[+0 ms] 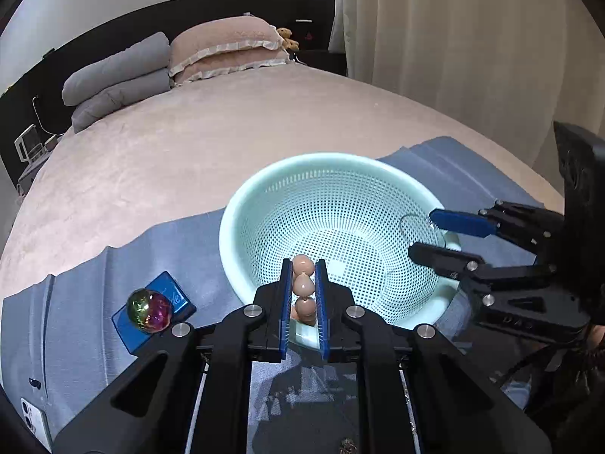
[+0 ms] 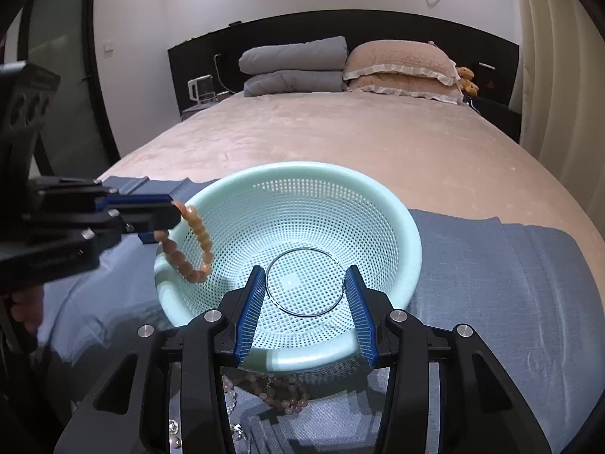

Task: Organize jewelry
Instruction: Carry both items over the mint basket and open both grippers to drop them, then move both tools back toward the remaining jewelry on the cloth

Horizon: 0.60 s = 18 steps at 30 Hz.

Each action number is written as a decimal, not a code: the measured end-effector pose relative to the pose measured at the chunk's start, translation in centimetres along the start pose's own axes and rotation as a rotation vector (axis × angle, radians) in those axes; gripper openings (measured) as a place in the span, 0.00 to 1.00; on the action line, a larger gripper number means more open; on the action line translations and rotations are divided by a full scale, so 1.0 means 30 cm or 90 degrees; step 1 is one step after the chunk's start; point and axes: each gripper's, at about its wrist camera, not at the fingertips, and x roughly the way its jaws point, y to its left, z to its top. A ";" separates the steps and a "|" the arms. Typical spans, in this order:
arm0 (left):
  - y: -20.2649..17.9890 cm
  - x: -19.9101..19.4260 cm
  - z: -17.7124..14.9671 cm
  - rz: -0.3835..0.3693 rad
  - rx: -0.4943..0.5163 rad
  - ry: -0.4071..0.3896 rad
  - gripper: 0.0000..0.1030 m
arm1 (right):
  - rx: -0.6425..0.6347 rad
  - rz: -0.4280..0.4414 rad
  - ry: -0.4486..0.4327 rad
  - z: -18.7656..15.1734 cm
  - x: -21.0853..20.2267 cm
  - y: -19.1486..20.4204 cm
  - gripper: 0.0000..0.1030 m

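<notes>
Hiding half its bead bracelet (image 1: 303, 284), left tool (image 1: 302, 295), basket (image 1: 242, 204)

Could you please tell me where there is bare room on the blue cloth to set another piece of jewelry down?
Free: the blue cloth right of the mint basket, up to the pink bedspread. Crowded: in front of the basket, where a beaded necklace lies; the left side holds an iridescent ball on a blue card.

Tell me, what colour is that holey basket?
Pale mint green basket, clearest in the right wrist view.
</notes>
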 end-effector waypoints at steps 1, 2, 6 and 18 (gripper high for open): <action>0.000 0.013 -0.005 0.002 0.000 0.005 0.12 | 0.000 -0.001 0.002 -0.001 0.003 -0.002 0.40; 0.004 0.023 -0.010 -0.001 -0.003 0.010 0.12 | 0.000 -0.001 0.004 -0.001 0.007 -0.004 0.40; 0.008 0.032 -0.021 0.002 -0.001 0.014 0.12 | 0.002 -0.005 0.011 -0.011 0.018 0.008 0.40; 0.011 -0.035 -0.027 0.011 -0.012 -0.005 0.44 | -0.005 -0.021 -0.016 -0.012 -0.011 0.000 0.67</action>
